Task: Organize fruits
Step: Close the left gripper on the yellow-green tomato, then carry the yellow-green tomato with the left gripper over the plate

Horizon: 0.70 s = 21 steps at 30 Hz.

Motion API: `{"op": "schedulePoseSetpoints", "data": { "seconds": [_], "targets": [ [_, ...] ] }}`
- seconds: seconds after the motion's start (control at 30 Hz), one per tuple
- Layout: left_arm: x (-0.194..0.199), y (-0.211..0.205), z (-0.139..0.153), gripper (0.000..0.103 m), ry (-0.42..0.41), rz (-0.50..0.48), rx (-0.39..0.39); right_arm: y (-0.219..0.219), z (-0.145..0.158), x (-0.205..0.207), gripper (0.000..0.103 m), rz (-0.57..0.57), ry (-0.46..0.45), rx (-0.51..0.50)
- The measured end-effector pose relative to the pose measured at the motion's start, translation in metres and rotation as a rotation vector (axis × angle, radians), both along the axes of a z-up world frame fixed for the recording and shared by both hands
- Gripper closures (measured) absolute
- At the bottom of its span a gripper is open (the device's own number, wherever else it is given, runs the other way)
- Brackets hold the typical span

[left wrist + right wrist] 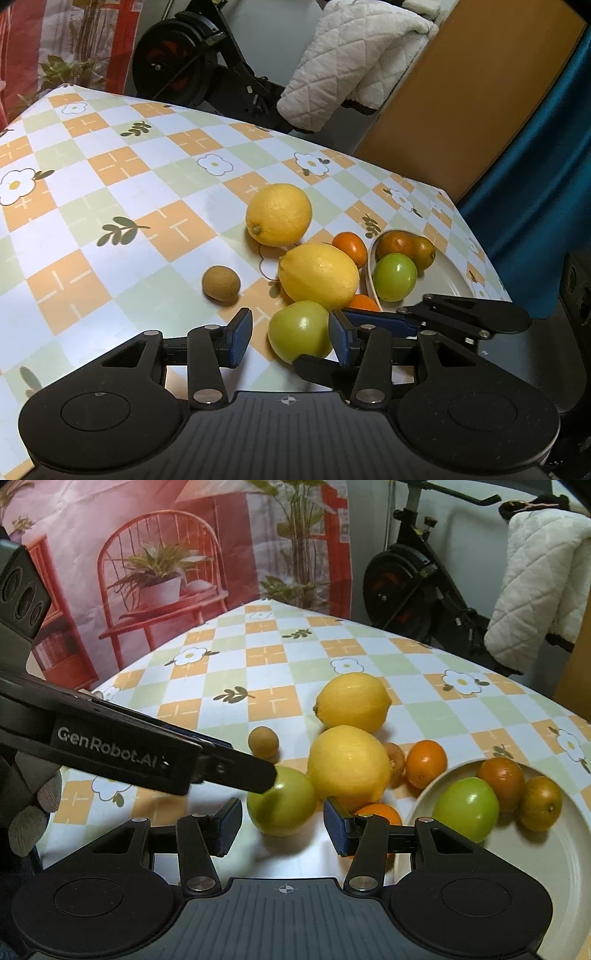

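A green fruit (300,331) (282,802) lies on the checked tablecloth, between the open fingers of both grippers. My left gripper (291,338) is open around it; its finger (236,771) touches the fruit's left side in the right wrist view. My right gripper (282,825) is open just before the fruit; its finger (384,321) shows in the left wrist view. Two lemons (319,277) (279,214) lie behind. A white plate (535,867) at the right holds another green fruit (466,814) and two dark oranges (502,782).
A small brown fruit (221,283) lies left of the lemons. Small oranges (350,248) (426,763) lie between lemons and plate, one (380,812) by my right finger. The table edge runs behind; an exercise bike (410,579) and white quilted cloth (351,62) stand beyond.
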<state>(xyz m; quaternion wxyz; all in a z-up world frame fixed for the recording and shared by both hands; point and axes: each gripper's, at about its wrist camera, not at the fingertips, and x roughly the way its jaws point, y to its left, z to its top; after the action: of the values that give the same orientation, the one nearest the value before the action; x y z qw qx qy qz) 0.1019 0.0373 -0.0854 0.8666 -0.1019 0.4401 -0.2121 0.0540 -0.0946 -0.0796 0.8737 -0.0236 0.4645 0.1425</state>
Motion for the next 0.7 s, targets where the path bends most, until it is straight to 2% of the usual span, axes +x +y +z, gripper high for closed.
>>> {"op": "schedulePoseSetpoints", "data": {
  "seconds": [0.13, 0.47, 0.7],
  "targets": [
    [0.002, -0.005, -0.003, 0.050, 0.002, -0.012, 0.007, 0.000, -0.006, 0.004, 0.058, -0.007, 0.017, 0.009],
    [0.008, -0.012, -0.019, 0.050, 0.027, -0.024, 0.015, 0.000, -0.015, 0.009, 0.058, -0.017, 0.038, 0.033],
    [0.006, -0.012, -0.022, 0.054, 0.026, -0.012, -0.002, -0.001, -0.016, 0.009, 0.061, -0.022, 0.036, 0.046]
  ]
}}
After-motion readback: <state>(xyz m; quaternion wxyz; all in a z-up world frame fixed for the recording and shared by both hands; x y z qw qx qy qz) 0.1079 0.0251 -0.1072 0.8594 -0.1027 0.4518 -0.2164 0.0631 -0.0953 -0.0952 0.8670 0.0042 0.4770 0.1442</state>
